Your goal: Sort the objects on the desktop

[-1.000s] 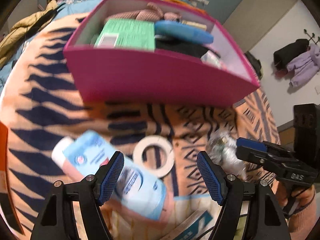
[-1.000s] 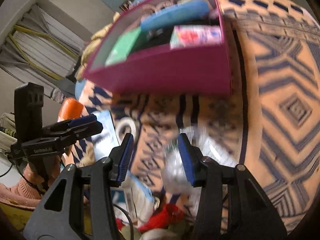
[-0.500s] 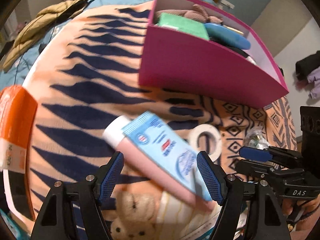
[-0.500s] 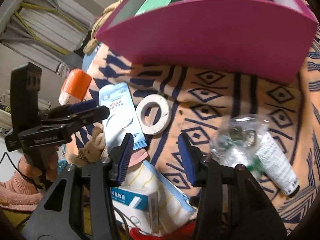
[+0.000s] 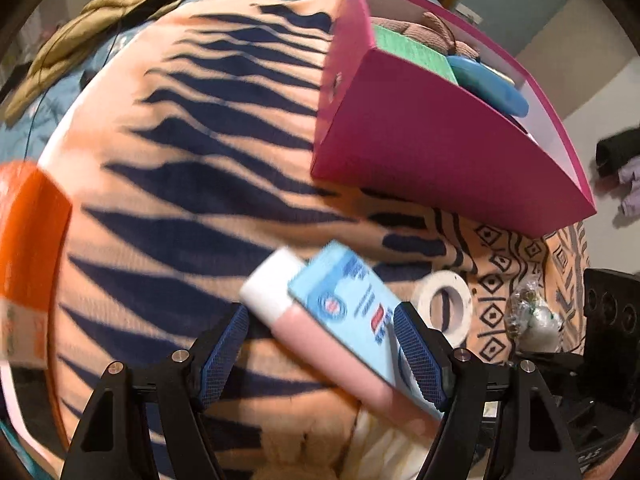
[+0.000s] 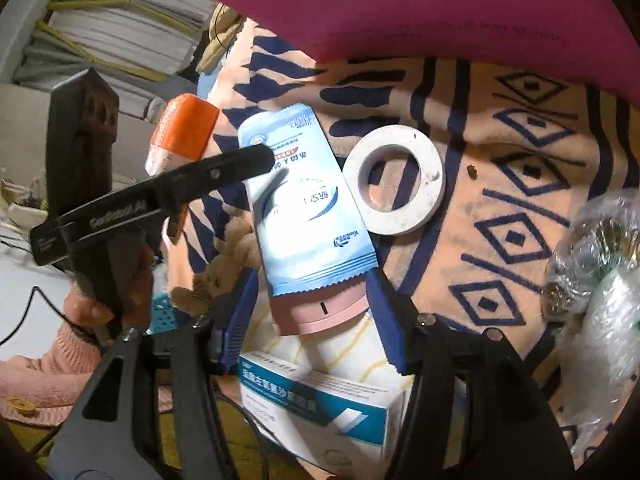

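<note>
Right now both grippers are converging on one thing: the pink tube (image 5: 324, 356) with a pale blue sachet (image 6: 304, 204) lying on top of it, resting on the patterned blanket (image 5: 192, 184). Seen from the left wrist, the left gripper (image 5: 322, 354) is hanging with its jaws apart and nothing between the pads, and the tube is crossing the gap slantwise, its white cap (image 5: 272, 284) pointing up and left just beyond the left pad while its body is running down toward the right pad. Seen from the right wrist, the right gripper (image 6: 310, 324) is also standing open and empty, and the tube's flat crimped end is sitting right in its gap, the long axis running away from the fingers. Either gripper is near enough; I judge the left one would need to turn to square its pads across the slanted body. Just beside the tube is lying a white tape ring (image 6: 394, 180), and farther right a crinkled clear wrapper (image 6: 596, 264). A blue-and-white carton (image 6: 316, 404) is lying nearest the right fingers. Beyond all this the magenta box (image 5: 432, 152) is standing, holding a green pack (image 5: 412, 54), a blue case (image 5: 490, 88) and something brown and knitted. An orange-capped bottle (image 6: 182, 136) is lying off to the left, well apart from the box.
</note>
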Action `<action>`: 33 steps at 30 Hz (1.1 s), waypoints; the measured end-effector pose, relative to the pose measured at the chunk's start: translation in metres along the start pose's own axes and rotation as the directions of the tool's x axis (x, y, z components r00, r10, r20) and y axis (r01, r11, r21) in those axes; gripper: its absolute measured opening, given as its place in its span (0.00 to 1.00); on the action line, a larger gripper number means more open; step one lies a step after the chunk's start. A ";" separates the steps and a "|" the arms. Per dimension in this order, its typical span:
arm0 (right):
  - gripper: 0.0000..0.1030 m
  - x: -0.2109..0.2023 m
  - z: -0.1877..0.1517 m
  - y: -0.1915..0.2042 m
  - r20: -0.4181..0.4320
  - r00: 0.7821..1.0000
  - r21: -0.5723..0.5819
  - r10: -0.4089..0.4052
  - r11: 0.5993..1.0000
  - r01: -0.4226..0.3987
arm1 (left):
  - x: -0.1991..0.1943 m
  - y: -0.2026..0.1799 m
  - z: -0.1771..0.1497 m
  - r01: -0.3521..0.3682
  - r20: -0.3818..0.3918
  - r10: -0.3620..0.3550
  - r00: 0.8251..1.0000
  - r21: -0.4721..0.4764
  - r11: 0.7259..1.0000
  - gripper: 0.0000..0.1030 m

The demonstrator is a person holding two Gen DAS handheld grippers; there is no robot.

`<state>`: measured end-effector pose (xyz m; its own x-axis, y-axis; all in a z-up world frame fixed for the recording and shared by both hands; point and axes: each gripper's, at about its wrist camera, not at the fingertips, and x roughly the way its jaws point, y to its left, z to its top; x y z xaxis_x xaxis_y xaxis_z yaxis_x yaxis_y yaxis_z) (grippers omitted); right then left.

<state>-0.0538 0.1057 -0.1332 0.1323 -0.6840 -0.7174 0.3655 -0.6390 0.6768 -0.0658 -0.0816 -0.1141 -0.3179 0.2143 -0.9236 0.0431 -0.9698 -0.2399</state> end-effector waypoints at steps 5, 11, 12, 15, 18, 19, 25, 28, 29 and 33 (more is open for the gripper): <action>0.57 -0.004 -0.003 -0.012 0.005 0.997 0.084 0.074 0.994 -0.075 | 0.007 -0.010 0.014 -0.023 -0.003 0.023 1.000 0.089 0.996 0.75; 0.57 -0.008 -0.004 -0.023 0.045 0.993 0.146 0.113 0.982 -0.119 | 0.004 -0.011 0.025 -0.031 -0.002 0.032 0.999 0.131 0.991 0.75; 0.57 -0.009 -0.003 -0.025 0.056 0.992 0.156 0.116 0.980 -0.123 | 0.003 -0.010 0.025 -0.023 -0.003 0.024 1.000 0.129 0.991 0.75; 0.57 -0.014 -0.004 -0.028 0.083 0.986 0.169 0.143 0.973 -0.155 | 0.001 -0.011 0.023 0.010 -0.020 -0.008 1.000 0.137 0.991 0.75; 0.57 -0.020 -0.004 -0.028 0.115 0.982 0.163 0.147 0.973 -0.164 | 0.001 -0.018 0.020 0.000 -0.023 0.004 1.000 0.179 0.984 0.78; 0.57 -0.023 -0.003 -0.029 0.129 0.981 0.165 0.143 0.973 -0.163 | 0.001 -0.019 0.020 0.004 -0.025 0.001 1.000 0.183 0.983 0.80; 0.54 -0.033 -0.003 -0.041 0.184 0.973 0.226 0.143 0.957 -0.183 | -0.003 -0.021 0.017 0.064 -0.033 -0.059 0.998 0.166 0.984 0.80; 0.54 -0.038 -0.003 -0.048 0.212 0.966 0.258 0.150 0.944 -0.204 | -0.005 -0.021 0.013 0.082 -0.039 -0.076 0.996 0.159 0.984 0.80; 0.54 -0.039 -0.004 -0.050 0.217 0.965 0.265 0.150 0.942 -0.206 | -0.006 -0.021 0.012 0.087 -0.039 -0.082 0.996 0.157 0.984 0.80; 0.46 -0.039 -0.003 -0.052 0.225 0.965 0.265 0.133 0.945 -0.192 | -0.007 -0.024 0.009 0.172 -0.058 -0.165 0.985 0.132 0.976 0.80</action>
<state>-0.0752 0.1666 -0.1414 -0.0306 -0.8242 -0.5655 0.0762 -0.5661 0.8208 -0.0735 -0.0614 -0.0988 -0.2647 0.3780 -0.8872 -0.1377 -0.9254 -0.3532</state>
